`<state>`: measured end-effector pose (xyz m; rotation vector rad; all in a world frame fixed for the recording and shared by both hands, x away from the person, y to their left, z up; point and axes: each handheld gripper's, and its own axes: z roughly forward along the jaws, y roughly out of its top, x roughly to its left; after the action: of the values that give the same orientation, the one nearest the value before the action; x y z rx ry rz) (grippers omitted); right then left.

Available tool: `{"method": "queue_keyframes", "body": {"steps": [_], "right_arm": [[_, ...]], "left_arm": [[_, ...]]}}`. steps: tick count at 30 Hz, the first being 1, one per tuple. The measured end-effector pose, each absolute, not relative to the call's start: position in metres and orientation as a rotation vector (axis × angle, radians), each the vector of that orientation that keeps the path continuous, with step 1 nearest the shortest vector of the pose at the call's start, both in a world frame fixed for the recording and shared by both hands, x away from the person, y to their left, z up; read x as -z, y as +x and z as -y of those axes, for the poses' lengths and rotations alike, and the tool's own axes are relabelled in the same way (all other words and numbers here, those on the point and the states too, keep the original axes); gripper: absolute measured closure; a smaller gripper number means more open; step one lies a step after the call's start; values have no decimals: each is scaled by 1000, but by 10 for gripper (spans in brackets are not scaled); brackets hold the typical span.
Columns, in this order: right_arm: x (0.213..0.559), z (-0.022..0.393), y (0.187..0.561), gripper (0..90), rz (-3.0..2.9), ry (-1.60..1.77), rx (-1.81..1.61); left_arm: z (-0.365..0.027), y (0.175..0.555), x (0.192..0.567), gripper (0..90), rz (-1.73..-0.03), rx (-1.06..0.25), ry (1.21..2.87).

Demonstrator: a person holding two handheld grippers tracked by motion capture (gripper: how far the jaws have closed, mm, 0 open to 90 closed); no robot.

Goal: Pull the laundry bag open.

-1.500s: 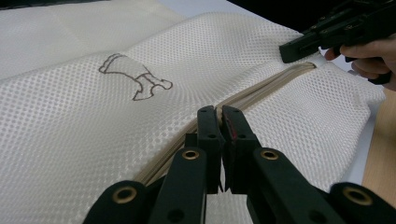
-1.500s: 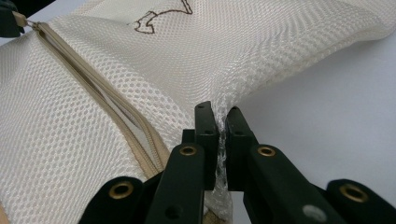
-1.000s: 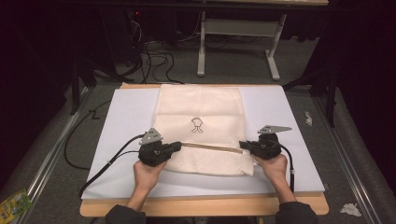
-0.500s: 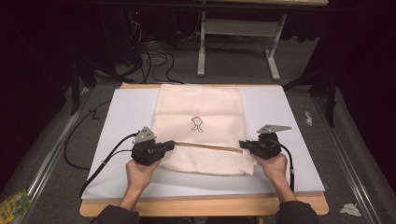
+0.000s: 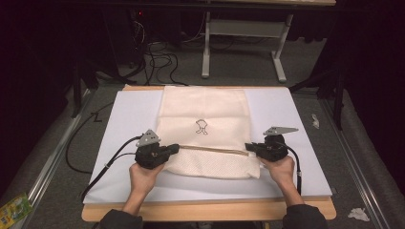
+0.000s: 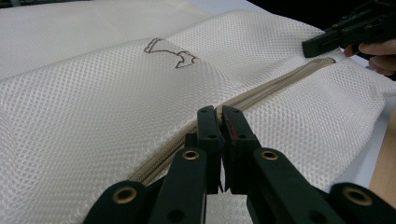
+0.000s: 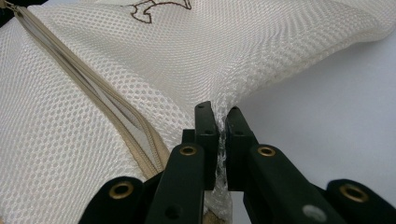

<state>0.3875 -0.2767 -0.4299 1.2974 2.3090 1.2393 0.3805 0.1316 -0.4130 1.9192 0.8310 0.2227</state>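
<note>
A cream mesh bag (image 5: 205, 112) with a small embroidered figure (image 5: 202, 127) lies flat on the white board (image 5: 129, 114). A beige zipper (image 5: 210, 150) runs across its near part. My left gripper (image 5: 175, 148) is at the zipper's left end, and in the left gripper view its jaws (image 6: 219, 114) are shut on the zipper (image 6: 275, 86) with a cream bit pinched between the tips. My right gripper (image 5: 248, 147) is at the bag's right edge. In the right gripper view it (image 7: 218, 112) is shut on a fold of mesh (image 7: 280, 51) beside the zipper (image 7: 70, 70).
The board rests on a wooden table (image 5: 210, 210). Black cables (image 5: 95, 167) trail off the left side onto the floor. A white metal frame (image 5: 243, 33) stands beyond the table. Crumpled paper (image 5: 357, 214) and a green packet (image 5: 12, 210) lie on the floor.
My left gripper has shifted a little to the left along the zipper line. The right gripper has kept still.
</note>
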Motion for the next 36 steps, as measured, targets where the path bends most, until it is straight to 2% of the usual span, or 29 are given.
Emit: {"method": "queue_keyframes", "body": {"steps": [36], "right_arm": [[426,283,391,882,-2284,1300,-1223]], "left_arm": [[-153,380,408,874,-857,-272,1879]]}}
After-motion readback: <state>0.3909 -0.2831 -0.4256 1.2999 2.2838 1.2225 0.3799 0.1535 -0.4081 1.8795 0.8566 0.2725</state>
